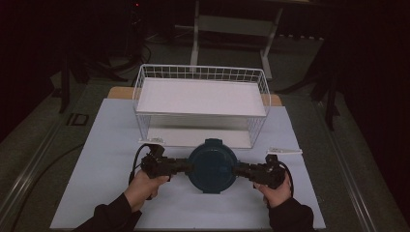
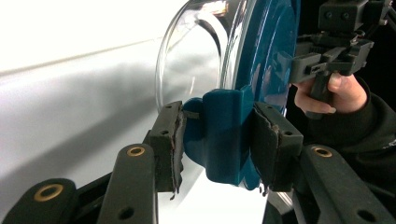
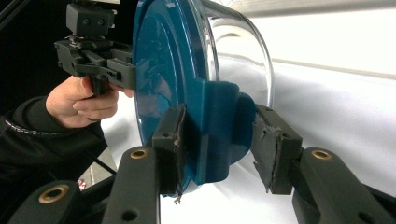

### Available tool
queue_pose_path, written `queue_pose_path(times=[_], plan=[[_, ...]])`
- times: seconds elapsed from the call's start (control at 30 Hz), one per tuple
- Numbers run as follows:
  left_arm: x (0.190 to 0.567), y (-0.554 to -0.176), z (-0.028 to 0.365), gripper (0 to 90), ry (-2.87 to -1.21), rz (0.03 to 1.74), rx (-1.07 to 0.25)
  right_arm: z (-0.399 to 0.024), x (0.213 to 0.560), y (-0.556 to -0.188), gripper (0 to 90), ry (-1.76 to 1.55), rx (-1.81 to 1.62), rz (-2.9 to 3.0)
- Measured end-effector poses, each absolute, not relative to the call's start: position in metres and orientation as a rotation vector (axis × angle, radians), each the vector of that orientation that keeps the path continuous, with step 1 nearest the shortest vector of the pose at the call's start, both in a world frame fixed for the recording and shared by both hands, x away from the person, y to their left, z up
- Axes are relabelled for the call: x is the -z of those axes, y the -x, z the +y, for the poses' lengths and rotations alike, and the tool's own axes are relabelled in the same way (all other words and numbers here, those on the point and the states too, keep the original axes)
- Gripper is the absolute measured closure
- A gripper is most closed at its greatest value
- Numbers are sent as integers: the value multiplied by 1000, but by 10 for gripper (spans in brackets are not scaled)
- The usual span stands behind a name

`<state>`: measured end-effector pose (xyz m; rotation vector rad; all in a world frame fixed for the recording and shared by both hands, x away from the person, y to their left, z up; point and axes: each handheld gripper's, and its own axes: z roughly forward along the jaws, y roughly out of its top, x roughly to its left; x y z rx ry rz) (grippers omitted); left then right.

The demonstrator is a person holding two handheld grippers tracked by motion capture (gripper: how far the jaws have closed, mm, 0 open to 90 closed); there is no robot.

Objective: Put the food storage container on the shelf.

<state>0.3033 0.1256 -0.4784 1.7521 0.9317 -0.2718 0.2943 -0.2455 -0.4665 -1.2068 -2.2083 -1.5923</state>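
— Left gripper was doing what?

— Its jaws were pressed onto a blue tab at the rim of the lid. One pad sat on the glass side of the tab, the other on the lid side. Both pads looked frayed at the edges.

— And the right gripper?

— Same thing on the opposite tab, jaws pinched on it from both faces. In the high view the two grippers met the lid from left and right, each held in a hand with a dark sleeve.

— What was under the lid?

— A clear glass bowl, curved wall showing in both gripper views. The lid sat on it.

— Was it off the table?

— I could not tell. From above it sat at the near middle of the white mat, just in front of the basket.

— Describe the basket.

— White wire, two levels, a white shelf on top and an open space under it. It stood at the far half of the mat. Two small white strips lay on the mat near its front corners.

— Beyond that?

— Dark floor and a pale frame behind the table
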Motion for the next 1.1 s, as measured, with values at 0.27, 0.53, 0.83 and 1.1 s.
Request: queue_pose_path(times=[0.27,0.53,0.83,1.1], plan=[[474,-317,133,563,-1730,914,189,-238,460,-316,569,1156,1631,-2244],[481,-334,136,561,-1699,933,163,-232,463,-339,569,1152,1629,-2257],[491,-355,139,557,-1707,948,143,-228,472,-361,569,1171,1622,-2253],[499,-373,137,556,-1712,976,128,-227,484,-380,568,1204,1620,-2242]])
